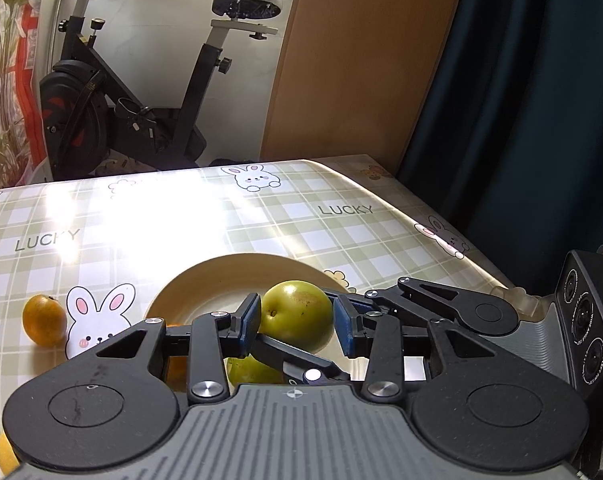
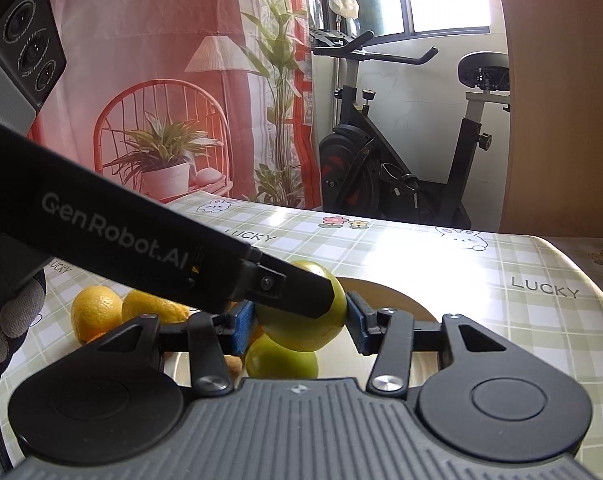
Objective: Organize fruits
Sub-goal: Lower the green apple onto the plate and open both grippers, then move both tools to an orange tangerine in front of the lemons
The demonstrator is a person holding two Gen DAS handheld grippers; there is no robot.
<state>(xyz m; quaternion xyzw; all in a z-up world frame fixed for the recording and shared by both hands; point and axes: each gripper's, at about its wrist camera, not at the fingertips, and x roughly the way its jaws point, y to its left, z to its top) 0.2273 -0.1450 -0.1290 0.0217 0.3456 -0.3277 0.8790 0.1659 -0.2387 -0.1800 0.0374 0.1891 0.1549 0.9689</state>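
Note:
A green fruit (image 1: 297, 316) hangs over a beige plate (image 1: 205, 284), just above a second green fruit (image 1: 253, 374) lying in it. My left gripper (image 1: 297, 322) has its blue pads against the upper fruit's left and right sides. My right gripper (image 2: 301, 320) is also shut on that same green fruit (image 2: 301, 320), reaching in from the right in the left wrist view. In the right wrist view the left gripper's finger crosses the front of the fruit, and the second green fruit (image 2: 281, 360) sits on the plate (image 2: 401, 292) below.
An orange (image 1: 43, 320) lies on the checked tablecloth left of the plate, and a yellow fruit (image 1: 5, 456) shows at the lower left. Two yellow-orange fruits (image 2: 95, 312) sit left of the plate by a gloved hand (image 2: 17, 312). The table's far edge faces an exercise bike (image 1: 121, 100).

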